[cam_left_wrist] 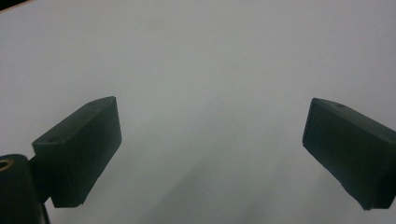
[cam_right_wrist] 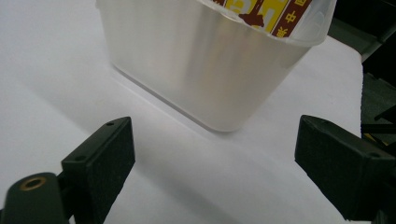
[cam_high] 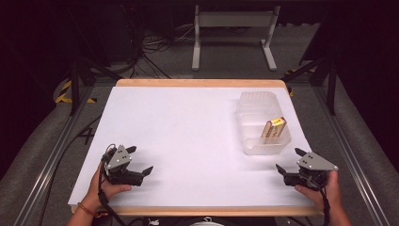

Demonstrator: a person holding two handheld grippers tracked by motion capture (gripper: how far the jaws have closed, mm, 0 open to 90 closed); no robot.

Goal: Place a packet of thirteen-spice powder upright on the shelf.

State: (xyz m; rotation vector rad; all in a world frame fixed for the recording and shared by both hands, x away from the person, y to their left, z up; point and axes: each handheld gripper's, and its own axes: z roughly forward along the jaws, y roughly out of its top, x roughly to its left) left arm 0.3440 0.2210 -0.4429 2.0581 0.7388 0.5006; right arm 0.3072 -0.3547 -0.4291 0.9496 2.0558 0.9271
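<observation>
The packet stands tilted inside the tub at the right of the surface; placing looks finished. The right gripper sits just near the tub, released and empty; the left gripper rests spread, empty, well apart. Next, probably, withdrawal. White sheet over wood; dim room, cables, a frame beyond.

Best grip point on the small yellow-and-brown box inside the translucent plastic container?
Grip the small yellow-and-brown box by its raised upper end, coming from above. It leans tilted in the translucent plastic container, whose walls block any side approach. The open right gripper sits closest, just short of the container's near wall.
</observation>
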